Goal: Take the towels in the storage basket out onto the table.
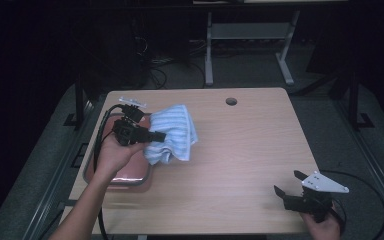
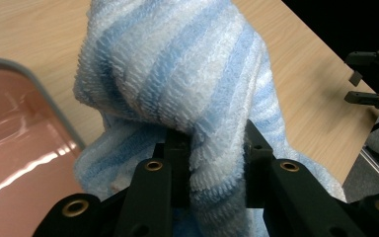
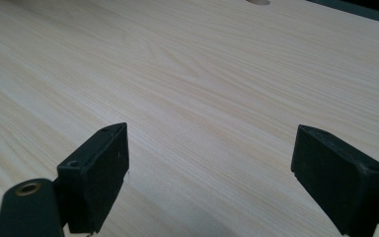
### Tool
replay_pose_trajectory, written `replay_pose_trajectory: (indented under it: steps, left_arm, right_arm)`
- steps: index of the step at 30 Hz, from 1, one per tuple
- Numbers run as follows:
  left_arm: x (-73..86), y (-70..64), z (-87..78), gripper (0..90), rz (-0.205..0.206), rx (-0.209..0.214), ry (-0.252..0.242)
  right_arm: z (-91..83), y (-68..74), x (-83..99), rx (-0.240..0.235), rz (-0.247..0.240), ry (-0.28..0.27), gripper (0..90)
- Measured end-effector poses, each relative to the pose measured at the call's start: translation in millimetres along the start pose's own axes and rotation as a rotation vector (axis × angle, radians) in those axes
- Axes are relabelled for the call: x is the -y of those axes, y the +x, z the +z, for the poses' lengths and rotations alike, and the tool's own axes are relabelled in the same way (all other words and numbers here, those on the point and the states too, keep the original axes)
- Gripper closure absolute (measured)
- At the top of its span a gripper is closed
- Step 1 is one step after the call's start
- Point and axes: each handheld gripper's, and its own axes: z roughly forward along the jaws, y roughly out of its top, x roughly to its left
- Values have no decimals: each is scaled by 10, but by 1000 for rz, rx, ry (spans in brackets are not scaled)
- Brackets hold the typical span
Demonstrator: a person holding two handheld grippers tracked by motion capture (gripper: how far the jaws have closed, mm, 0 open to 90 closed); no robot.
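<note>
Left tongs (image 1: 156,136) are clamped tight on a fold of the blue-and-white striped towel (image 1: 174,131), which hangs bunched above the bench (image 1: 240,145) just beside the pink tray (image 1: 130,172); so the pick-up looks done, while where the towel ends up, on the tray or out on the bench, is left and I can't tell which. Right tongs (image 1: 286,184) sit idle near the bench's front right edge, jaws wide apart, holding nothing. No brands, labels or readable writing anywhere.
</note>
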Motion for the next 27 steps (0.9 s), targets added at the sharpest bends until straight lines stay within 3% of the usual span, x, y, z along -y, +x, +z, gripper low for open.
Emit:
replay_pose_trajectory:
  steps: [27]
  left_arm:
    - [-145, -295, 484, 714, 47, 67, 50]
  right_arm:
    - [-13, -10, -4, 1, 2, -9, 142]
